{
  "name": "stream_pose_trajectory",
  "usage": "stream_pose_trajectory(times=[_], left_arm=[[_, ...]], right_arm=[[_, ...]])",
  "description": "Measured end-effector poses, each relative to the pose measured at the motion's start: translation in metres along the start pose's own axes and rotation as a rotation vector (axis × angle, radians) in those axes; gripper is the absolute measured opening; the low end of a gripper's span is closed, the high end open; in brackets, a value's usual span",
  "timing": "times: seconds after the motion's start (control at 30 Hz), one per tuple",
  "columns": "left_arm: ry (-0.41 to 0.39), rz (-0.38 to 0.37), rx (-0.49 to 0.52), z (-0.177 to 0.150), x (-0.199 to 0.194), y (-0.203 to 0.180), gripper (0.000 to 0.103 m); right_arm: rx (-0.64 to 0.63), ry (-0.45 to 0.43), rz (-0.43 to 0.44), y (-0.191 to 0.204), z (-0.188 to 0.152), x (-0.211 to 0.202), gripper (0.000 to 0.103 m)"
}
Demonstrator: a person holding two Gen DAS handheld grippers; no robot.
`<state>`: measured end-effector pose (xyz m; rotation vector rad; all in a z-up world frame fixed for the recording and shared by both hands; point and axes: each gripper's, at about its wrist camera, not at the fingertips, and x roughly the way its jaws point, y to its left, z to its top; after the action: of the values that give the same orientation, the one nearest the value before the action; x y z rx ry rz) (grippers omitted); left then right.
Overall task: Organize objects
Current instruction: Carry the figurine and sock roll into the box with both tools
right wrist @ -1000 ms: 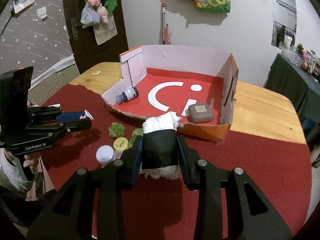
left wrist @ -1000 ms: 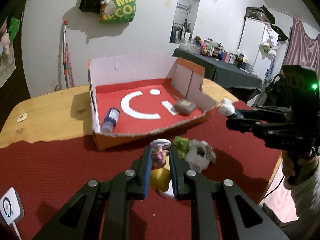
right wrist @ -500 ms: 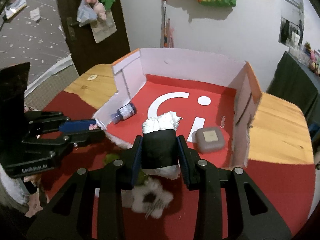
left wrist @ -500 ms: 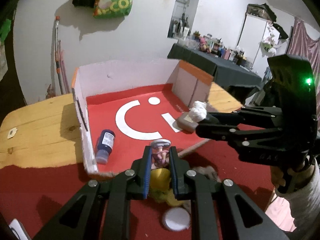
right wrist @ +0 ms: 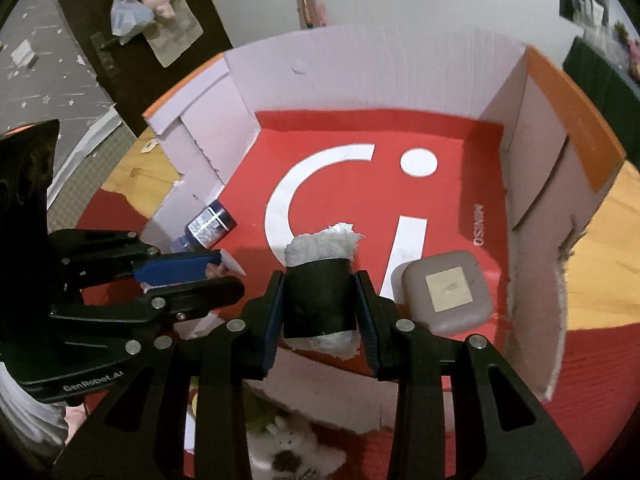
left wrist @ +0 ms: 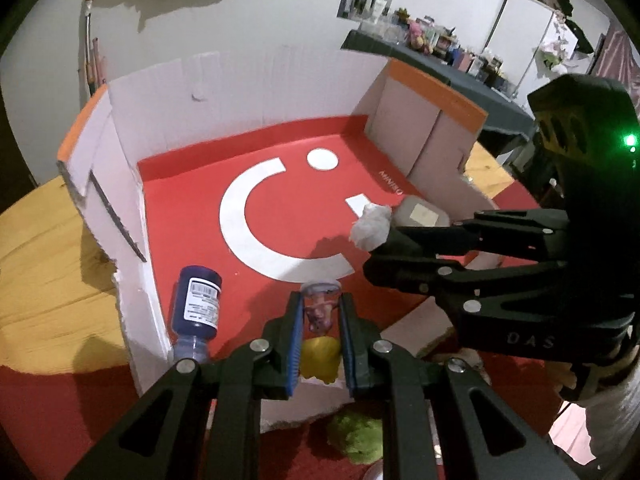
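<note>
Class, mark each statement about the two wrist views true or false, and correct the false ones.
1. The right gripper is shut on a white roll with a black band. True.
2. The left gripper is empty. False: it is shut on a small clear-capped tube.
3. A dark blue bottle lies on its side inside the cardboard box, near its left wall. True.
4. The grey-brown square case sits on the bare wooden table outside the box. False: it rests on the box's red floor, near the right wall.
5. Both grippers are over the box's near, open side. True.
</note>
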<state>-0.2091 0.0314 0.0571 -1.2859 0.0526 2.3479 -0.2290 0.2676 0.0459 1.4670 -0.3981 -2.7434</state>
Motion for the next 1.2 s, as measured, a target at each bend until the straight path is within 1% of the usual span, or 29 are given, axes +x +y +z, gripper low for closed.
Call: stream_pose_trajectory(times=[0.1,0.2,0.33,0.5,0.63,0.73,1.0,1.2], left_arm=[[0.012,0.019,0.008,0.001,0.007,0.0,0.018],[0.026,0.027,0.013,0.0,0.012,0.0,0.018],[0.027,0.037,0.019,0.0,0.015,0.0,0.018],[0.037,0.057,0.02,0.001,0.019,0.002,0.018],[0.058,0.062,0.017,0.001,0.025,0.005,0.018],[0.057,0.077,0.024,0.002,0.026,0.005,0.018],[0.061,0.084,0.041,0.006,0.028,0.006,0.018],[0.06,0.072,0.034,0.009,0.028,0.01,0.018]], right_arm=[[0.016,0.023,0.004,-0.001,-0.001,0.004,0.032],[0.003,0.038,-0.01,0.001,-0.001,0.008,0.032],[-0.006,0.058,-0.02,0.002,-0.002,0.012,0.032],[0.015,0.081,-0.021,-0.003,0.0,0.016,0.033],[0.022,0.084,-0.023,-0.005,0.001,0.016,0.033],[0.013,0.089,-0.029,-0.004,0.001,0.016,0.033],[0.007,0.091,-0.031,-0.004,0.001,0.017,0.033],[-0.003,0.091,-0.036,-0.004,0.0,0.016,0.033]])
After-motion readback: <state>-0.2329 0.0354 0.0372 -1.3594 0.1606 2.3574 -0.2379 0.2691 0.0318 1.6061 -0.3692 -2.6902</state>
